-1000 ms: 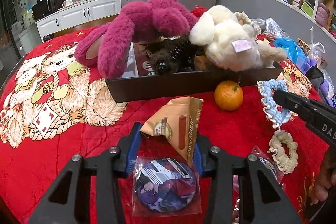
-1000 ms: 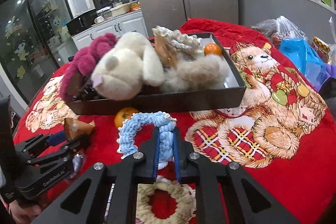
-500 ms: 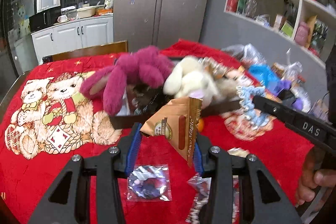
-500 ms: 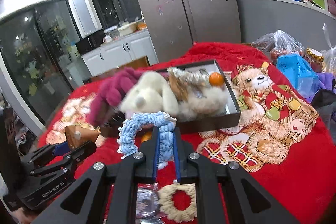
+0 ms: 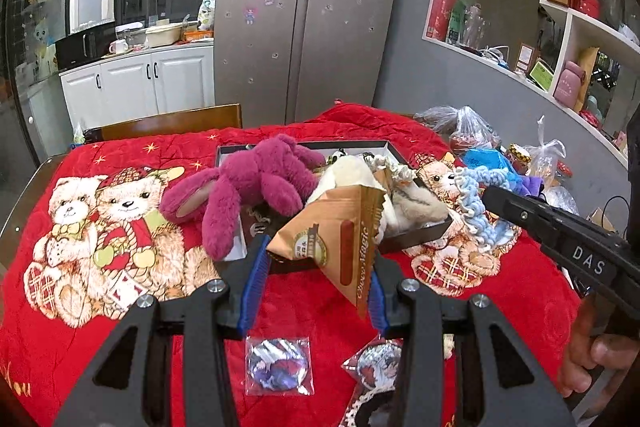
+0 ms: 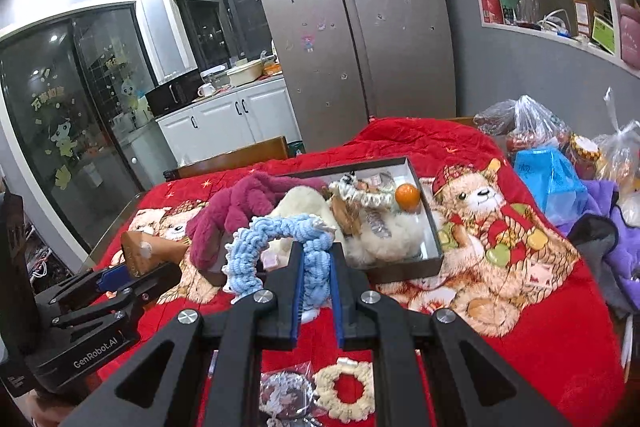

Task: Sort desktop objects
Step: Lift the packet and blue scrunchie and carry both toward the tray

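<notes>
- Dark tray [image 6: 434,247] sits on the red bear-print blanket [image 5: 312,311], already crowded with the magenta plush [image 5: 256,183], the cream plush [image 6: 304,207] and an orange [image 6: 407,195]. It lies at 12 o'clock from both pairs of fingers, long axis running across the left wrist view.
- Left gripper [image 5: 314,281]: fingers partly apart, clamped on the gold snack packet [image 5: 340,239], which stands tilted and clear of the cloth, its lower point toward 6 o'clock.
- Right gripper [image 6: 316,277]: fingers nearly together, pinched on the blue scrunchie [image 6: 276,247], loop arching toward 11 o'clock.
- Judgement: both loads are lifted; the tray's near wall is just ahead. The right gripper looks closer to the open corner by the orange, at 1 o'clock.
- Left on cloth at 6 o'clock: cream scrunchie [image 6: 346,391], bagged badge [image 5: 278,365].
</notes>
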### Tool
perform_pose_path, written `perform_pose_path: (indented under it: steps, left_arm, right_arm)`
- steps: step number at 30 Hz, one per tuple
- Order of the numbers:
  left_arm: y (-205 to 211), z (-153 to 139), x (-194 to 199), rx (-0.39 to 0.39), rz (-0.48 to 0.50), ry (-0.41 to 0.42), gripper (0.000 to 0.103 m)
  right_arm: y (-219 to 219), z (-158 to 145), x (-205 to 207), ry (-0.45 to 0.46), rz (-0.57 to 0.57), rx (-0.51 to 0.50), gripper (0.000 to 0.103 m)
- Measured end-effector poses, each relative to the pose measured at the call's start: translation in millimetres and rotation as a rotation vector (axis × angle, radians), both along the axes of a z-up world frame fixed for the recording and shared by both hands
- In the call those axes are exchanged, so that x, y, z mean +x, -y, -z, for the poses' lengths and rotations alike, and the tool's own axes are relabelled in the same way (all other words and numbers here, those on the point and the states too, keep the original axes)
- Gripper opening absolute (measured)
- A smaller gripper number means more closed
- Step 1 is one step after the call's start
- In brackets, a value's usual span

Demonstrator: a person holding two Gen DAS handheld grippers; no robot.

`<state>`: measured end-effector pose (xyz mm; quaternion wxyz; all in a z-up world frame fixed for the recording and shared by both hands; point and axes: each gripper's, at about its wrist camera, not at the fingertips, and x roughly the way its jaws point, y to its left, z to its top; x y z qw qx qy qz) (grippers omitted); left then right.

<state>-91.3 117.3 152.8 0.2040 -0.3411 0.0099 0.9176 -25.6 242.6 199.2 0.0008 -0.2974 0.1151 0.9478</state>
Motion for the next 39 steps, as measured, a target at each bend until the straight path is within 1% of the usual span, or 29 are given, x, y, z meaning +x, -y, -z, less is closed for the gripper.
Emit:
perform_pose_path:
  steps: [2,9,17,21,26,30,34,36,37,38,39]
  left_arm:
    - [-6.2,-2.2,-6.9,-0.016,0.005,-0.003,0.044]
    - [-27.4,-3.7,-39.2,-0.027,0.016,0.017,0.044]
    - [-55.0,6.3,-87.2,-0.051,0.013,0.05,0.044]
    - [-68.0,13.5,-116.6,-0.081,0.006,0.062,0.044]
    - [-83.5,27.5,-151.6,-0.073,0.007,0.089,0.044]
    - [-94.7,44.5,-173.4,-0.09,0.008,0.11,0.044]
    - [-98.2,56.3,-180.2,-0.071,0.014,0.122,0.044]
    - [-99.8,56.9,-181.6,-0.068,0.031,0.123,0.044]
    - [-100.7,55.1,-181.6,-0.072,0.034,0.112,0.044]
    - [-101.2,53.1,-181.1,-0.075,0.03,0.099,0.045]
    - [-102.0,51.5,-181.1,-0.077,0.027,0.089,0.045]
  right_arm:
    - [-0.9,-3.6,-6.7,0.001,0.003,0.005,0.012]
    - [-7.0,-19.1,-31.0,-0.005,0.013,0.04,0.012]
    - [-18.2,-14.2,-64.1,0.03,0.022,0.072,0.012]
    - [-26.0,-6.1,-88.1,0.056,0.026,0.091,0.012]
    - [-40.7,10.9,-125.9,0.09,0.035,0.1,0.012]
    - [-52.4,27.4,-151.0,0.115,0.037,0.086,0.012]
    - [-64.1,44.7,-170.7,0.131,0.025,0.07,0.012]
    - [-68.1,51.7,-173.4,0.121,0.01,0.069,0.012]
    - [-71.0,56.2,-175.5,0.122,0.01,0.067,0.012]
    - [-72.7,60.8,-180.4,0.147,0.004,0.078,0.012]
    - [-75.3,63.7,-182.1,0.153,0.007,0.082,0.012]
